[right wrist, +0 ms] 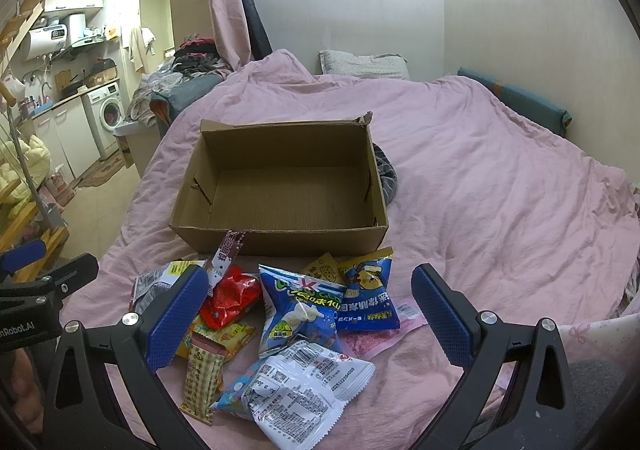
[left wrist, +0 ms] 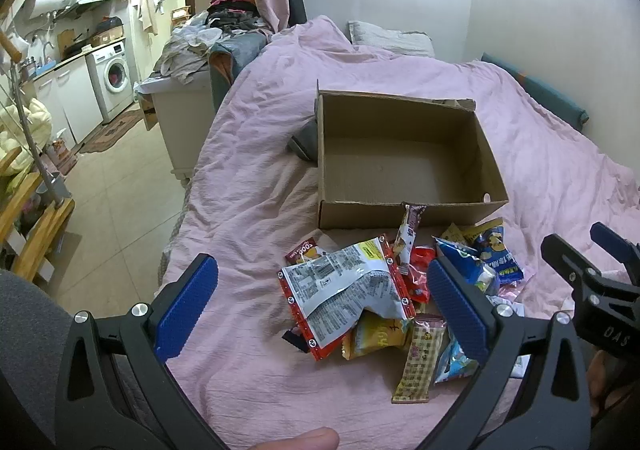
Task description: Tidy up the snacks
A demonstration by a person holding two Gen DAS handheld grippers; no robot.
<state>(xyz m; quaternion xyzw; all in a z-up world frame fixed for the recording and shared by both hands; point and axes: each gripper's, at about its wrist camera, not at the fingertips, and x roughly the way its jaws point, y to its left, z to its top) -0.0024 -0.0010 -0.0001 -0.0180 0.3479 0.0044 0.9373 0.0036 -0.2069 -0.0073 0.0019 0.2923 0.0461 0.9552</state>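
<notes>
An open, empty cardboard box (left wrist: 404, 205) (right wrist: 280, 238) sits on a pink bed cover. A pile of snack packets lies just in front of it: a silver and red bag (left wrist: 344, 290), blue bags (right wrist: 300, 306) (right wrist: 368, 290), a red packet (right wrist: 230, 296), a white bag (right wrist: 304, 382), a checked bar (right wrist: 202, 378) and a brown stick (right wrist: 224, 258). My left gripper (left wrist: 320, 306) is open and empty, hovering over the pile's left part. My right gripper (right wrist: 308, 314) is open and empty, over the pile's middle. Each gripper shows at the edge of the other's view.
A grey cloth item (right wrist: 386, 173) lies against the box's side. Pillows (right wrist: 364, 63) and a teal cushion (right wrist: 516, 97) lie by the wall. Left of the bed are a floor drop, a clothes-covered cabinet (left wrist: 188, 89) and a washing machine (left wrist: 114, 75).
</notes>
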